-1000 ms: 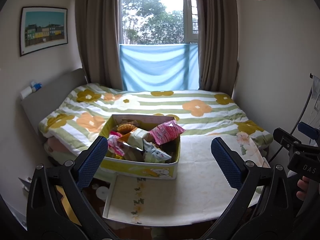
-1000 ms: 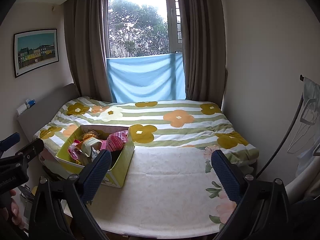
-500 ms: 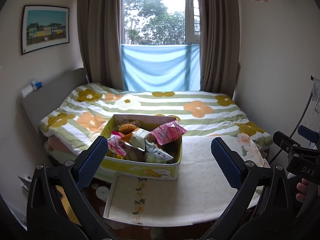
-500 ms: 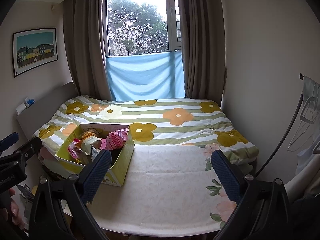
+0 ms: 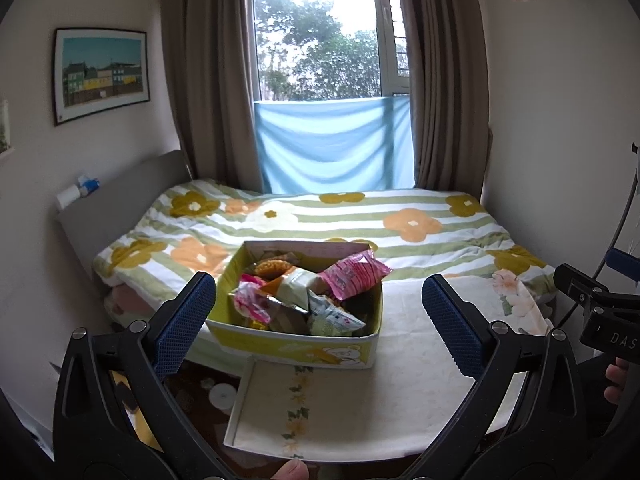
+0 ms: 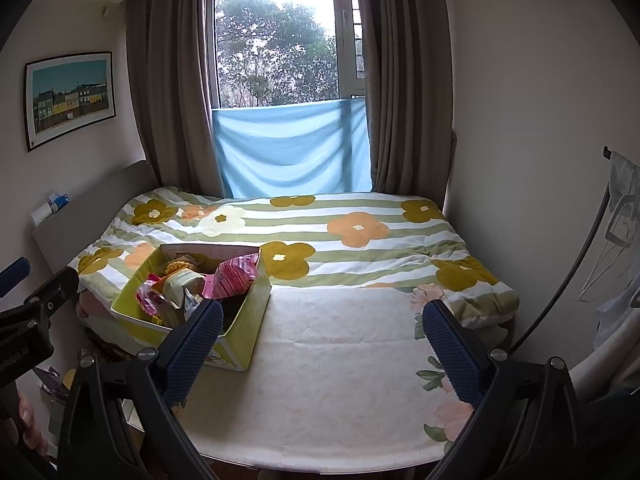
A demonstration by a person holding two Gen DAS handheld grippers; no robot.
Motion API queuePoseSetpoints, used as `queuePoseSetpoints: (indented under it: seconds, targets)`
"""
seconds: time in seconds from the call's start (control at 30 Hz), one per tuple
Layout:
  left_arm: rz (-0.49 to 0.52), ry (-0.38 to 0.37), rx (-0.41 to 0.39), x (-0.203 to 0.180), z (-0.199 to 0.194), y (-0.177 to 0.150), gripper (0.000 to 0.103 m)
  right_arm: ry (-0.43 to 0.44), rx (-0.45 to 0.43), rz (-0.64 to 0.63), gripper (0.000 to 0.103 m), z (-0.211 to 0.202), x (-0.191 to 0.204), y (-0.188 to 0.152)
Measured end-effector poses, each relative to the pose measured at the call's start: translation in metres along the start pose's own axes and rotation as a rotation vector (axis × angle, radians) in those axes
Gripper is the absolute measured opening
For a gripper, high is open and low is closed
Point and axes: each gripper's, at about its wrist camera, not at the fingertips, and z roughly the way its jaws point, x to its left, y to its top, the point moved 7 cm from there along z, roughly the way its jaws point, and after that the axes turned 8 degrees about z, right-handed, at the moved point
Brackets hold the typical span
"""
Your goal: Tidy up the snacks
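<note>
Left wrist view: the left gripper (image 5: 319,304) is held spread wide, nothing between its blue ribbed pads (image 5: 184,322), above the near edge of a cream cloth-covered table (image 5: 404,392). Straight ahead of it, framed between the two fingers, an open yellow-green cardboard box with a bear print (image 5: 296,346) is seen resting on the table's far left part, against the edge of a bed under a green-striped flowered quilt (image 5: 400,232). The box is heaped with assorted snack packets (image 5: 288,300), and a pink crinkled snack bag (image 5: 354,274) is propped on the pile, leaning over the box's right wall.

From the right wrist view, the right gripper (image 6: 322,340) is likewise seen spread apart and empty, hovering over the bare cream cloth. The box (image 6: 240,332) lies ahead and to the left of it, just behind its left finger, with the pink bag (image 6: 234,276) at the top of the pile. The table's bare stretch (image 6: 340,360) extends ahead between the fingers and off to the right.
</note>
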Motion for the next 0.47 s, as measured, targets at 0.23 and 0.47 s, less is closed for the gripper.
queuePoseSetpoints:
  seconds: [0.23,0.47]
  targets:
    - [-0.005,-0.009,0.015,-0.002,0.005,-0.001,0.102,0.004,0.002,0.005,0.100,0.000,0.002,0.001]
    - [0.016,-0.021,0.032,-0.007,0.011,-0.007,0.102,0.008,0.029,0.011,0.100,0.006,0.005,-0.003]
